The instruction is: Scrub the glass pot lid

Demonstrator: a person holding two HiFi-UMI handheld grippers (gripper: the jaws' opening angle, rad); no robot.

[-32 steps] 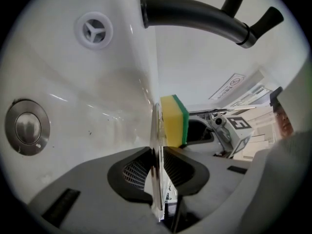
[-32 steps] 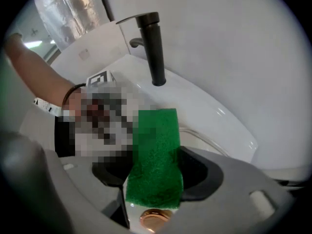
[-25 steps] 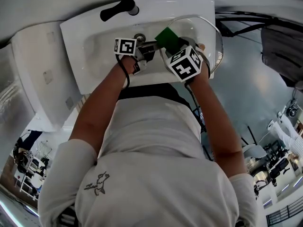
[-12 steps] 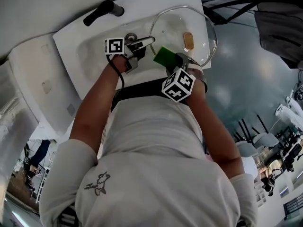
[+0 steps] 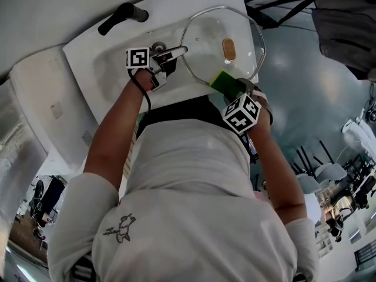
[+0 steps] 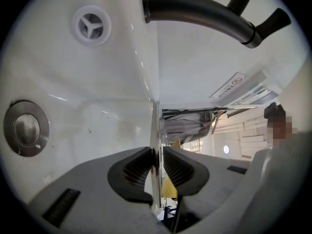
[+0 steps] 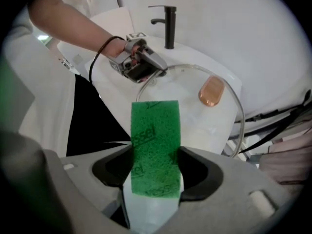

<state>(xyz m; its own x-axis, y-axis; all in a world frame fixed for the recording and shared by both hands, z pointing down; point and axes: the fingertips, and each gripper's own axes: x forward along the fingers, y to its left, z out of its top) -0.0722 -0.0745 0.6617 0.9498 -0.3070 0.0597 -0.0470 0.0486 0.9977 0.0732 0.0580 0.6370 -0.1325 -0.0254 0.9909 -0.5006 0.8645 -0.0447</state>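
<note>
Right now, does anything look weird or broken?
Nothing looks broken or spilled. One odd thing: the glass lid sticks out past the edge of the sink, gripped at its rim by the left gripper.

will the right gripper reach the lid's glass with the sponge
Probably yes: the sponge in the right gripper sits by the lid, nothing between; the left gripper clamps its rim further round.

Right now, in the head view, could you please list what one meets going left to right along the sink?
Black faucet → left claw → lid knob; the green sponge overlaps the knob, so I omit it.
</note>
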